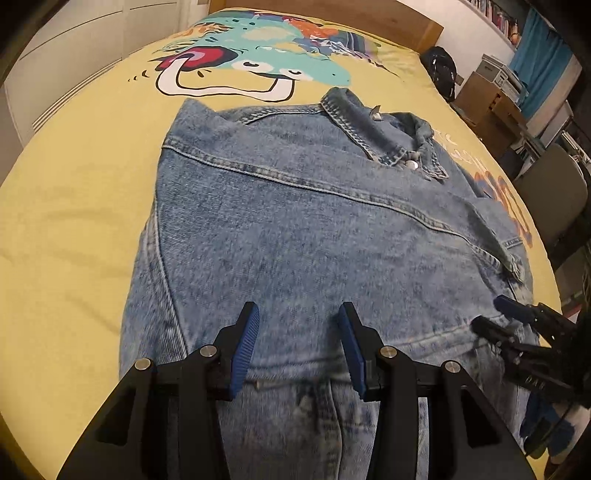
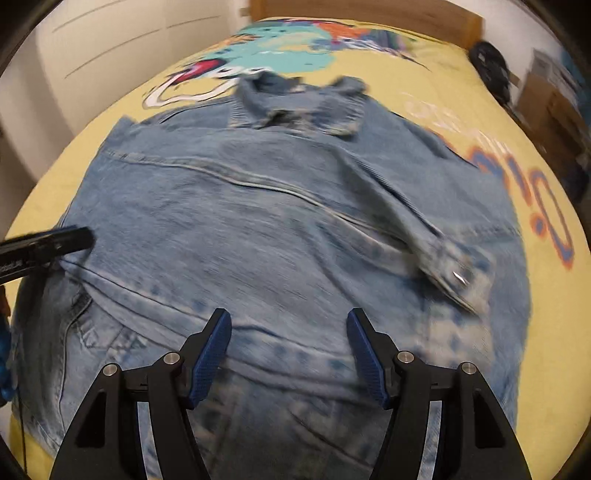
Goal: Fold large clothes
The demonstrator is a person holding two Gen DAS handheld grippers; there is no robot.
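Yellow bedding point(image 1: 74, 229) with a big cartoon print covers a bed that fills both views; a wooden headboard point(image 1: 406, 18) stands at the far end, white wall panels on the left, and a chair point(image 1: 554, 192) and shelves crowd the right edge.

On the bedding lies a denim jacket point(image 1: 295, 229), spread flat with its back up and its collar point(image 1: 369, 125) toward the headboard. One sleeve point(image 2: 406, 218) is folded across the back, its buttoned cuff point(image 2: 458, 273) resting on the denim in the right wrist view. The near hem reaches under both cameras.

Low over the hem hangs the left gripper point(image 1: 298, 347), its blue pads point(image 1: 243, 350) partly apart with only jacket cloth behind the gap; nothing is gripped. The right gripper point(image 2: 289, 354) hangs over the hem further to the right, jaws set wider, also empty. Each shows in the other's view: the right gripper at the jacket's right edge point(image 1: 495, 314), the left as a dark finger point(image 2: 55, 240) over the jacket's left side. The right wrist view is blurred.
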